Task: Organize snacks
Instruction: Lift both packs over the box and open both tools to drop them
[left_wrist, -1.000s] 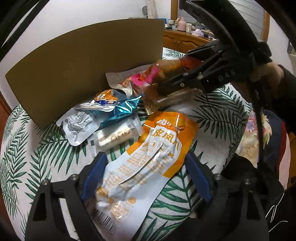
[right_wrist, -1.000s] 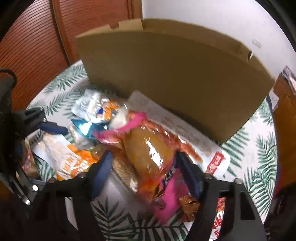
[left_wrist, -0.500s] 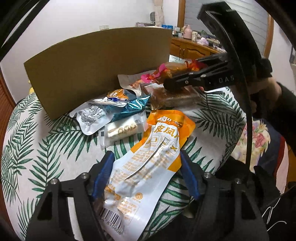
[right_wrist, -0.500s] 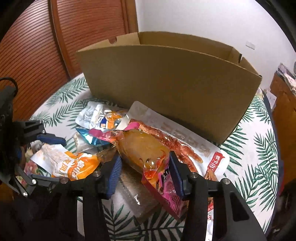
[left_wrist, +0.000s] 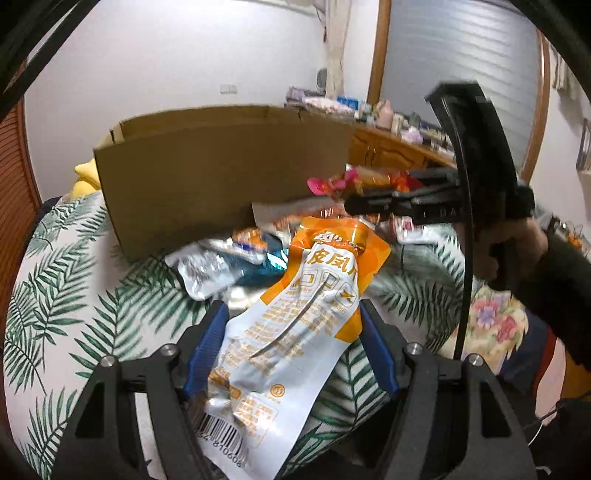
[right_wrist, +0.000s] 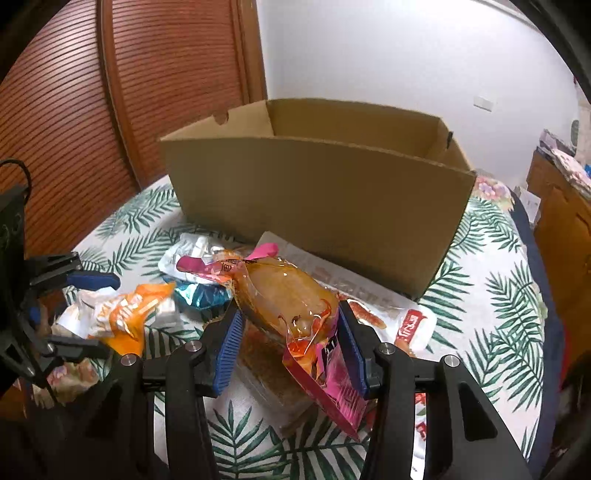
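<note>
Between claws and cardboard box (right_wrist: 321, 192), loose snack packets (right_wrist: 195, 291) on tablecloth (right_wrist: 491, 295).

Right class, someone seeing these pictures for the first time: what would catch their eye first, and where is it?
Probably the big open cardboard box at the back of the leaf-print tablecloth. Then the two packets held up before it: an orange-and-white pouch in the left tongs, and a pink-edged clear packet in the right tongs.
</note>
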